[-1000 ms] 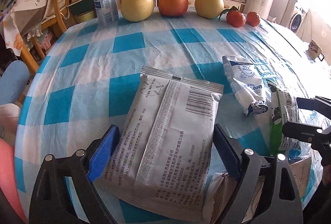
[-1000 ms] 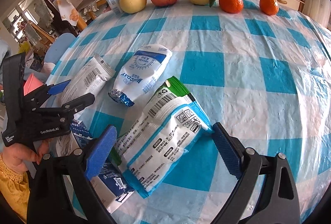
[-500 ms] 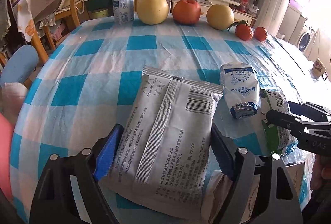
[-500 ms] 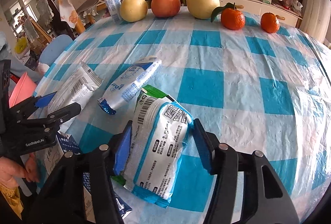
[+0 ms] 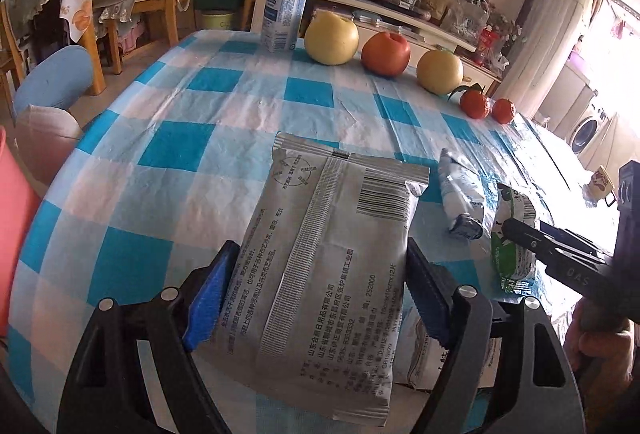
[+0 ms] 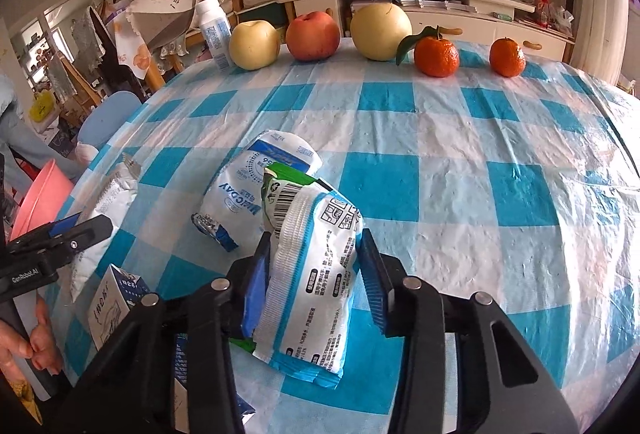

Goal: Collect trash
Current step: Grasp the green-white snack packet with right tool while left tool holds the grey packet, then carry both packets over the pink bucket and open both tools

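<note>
closing right tongs [image 6: 316, 270] squeezing green-blue wrapper [image 6: 312, 274], grey packet [image 5: 324, 258] between left tongs [image 5: 316, 298]

The left black plastic two-finger gripper [image 5: 316, 290] has broad arms, round silver screws and ridged blue pads [image 5: 206, 298]; seen from the right wrist, its side carries white "GenRobot.AI" lettering. The right black plastic two-finger gripper [image 6: 314, 274] matches it. A mustard-yellow patterned sleeve [image 6: 22, 400] shows by the wrist.

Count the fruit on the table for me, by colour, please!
Yellow fruit: 2
Red fruit: 1
Orange fruit: 2
Total: 5
</note>
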A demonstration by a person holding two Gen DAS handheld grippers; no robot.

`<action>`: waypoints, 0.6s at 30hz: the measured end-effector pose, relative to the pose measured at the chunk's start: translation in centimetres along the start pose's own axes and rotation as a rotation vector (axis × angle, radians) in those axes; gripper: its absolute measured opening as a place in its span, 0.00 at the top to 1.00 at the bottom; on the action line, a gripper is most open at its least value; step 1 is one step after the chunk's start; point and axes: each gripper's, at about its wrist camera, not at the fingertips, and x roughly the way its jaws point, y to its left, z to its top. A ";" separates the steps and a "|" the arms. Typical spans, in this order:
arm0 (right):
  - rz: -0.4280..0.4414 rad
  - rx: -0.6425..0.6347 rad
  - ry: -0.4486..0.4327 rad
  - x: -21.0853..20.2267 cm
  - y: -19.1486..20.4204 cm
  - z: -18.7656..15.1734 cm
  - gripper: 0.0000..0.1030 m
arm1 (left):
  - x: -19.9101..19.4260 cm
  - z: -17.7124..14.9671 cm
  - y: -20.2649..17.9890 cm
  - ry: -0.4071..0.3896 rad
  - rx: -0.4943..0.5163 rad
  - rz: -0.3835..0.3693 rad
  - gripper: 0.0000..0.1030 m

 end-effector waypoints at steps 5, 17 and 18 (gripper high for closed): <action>-0.022 0.006 -0.052 -1.3 0.2 0.1 0.58 | -1.6 0.2 0.9 -0.033 -0.020 -0.013 0.22; -0.061 -0.025 -0.194 -6.4 2.9 1.6 0.58 | -4.8 1.3 3.0 -0.113 -0.047 -0.023 0.22; -0.058 -0.033 -0.200 -6.7 3.5 1.8 0.58 | -5.1 1.4 3.1 -0.122 -0.047 -0.019 0.22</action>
